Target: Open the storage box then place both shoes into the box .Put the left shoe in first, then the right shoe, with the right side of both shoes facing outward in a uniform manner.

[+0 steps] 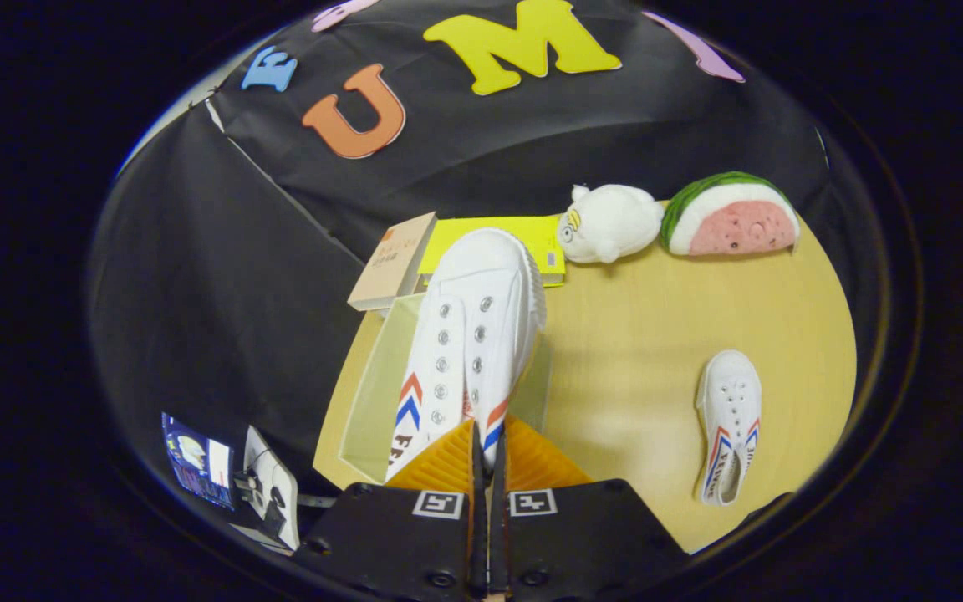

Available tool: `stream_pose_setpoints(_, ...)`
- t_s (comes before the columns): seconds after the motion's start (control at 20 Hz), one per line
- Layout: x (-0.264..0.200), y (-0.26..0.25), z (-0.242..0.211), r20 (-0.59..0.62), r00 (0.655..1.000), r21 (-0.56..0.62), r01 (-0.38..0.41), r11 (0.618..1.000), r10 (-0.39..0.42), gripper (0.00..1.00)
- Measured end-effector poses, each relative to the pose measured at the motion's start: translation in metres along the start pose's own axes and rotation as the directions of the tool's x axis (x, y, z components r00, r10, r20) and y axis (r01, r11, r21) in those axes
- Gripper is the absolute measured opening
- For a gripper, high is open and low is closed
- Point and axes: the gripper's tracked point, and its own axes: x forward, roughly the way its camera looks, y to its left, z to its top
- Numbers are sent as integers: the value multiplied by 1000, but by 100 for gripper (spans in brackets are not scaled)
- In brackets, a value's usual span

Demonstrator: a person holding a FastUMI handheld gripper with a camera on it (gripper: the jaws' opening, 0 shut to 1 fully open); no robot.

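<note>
Gripper (488, 443) clamps shoe (469, 334) over box (373, 385).

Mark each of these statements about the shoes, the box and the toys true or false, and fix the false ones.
1. The gripper grips a white shoe with its jaws closed on the heel. True.
2. The held shoe hangs above the open storage box. True.
3. The second shoe already lies in the box. False: it lies on the table, off to the right of the box.
4. The watermelon plush sits beside the white plush. True.
5. The book lies in front of the second shoe. False: it is beyond the box.
</note>
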Motion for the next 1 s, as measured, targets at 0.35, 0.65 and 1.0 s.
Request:
stream_pose_setpoints(0.35,64,50,-4,-26,1000,55,8,998,-7,6)
stream_pose_setpoints(0.65,119,70,-26,-88,996,41,32,999,-29,6)
stream_pose_setpoints(1.0,165,72,-48,-170,982,70,97,993,-84,6)
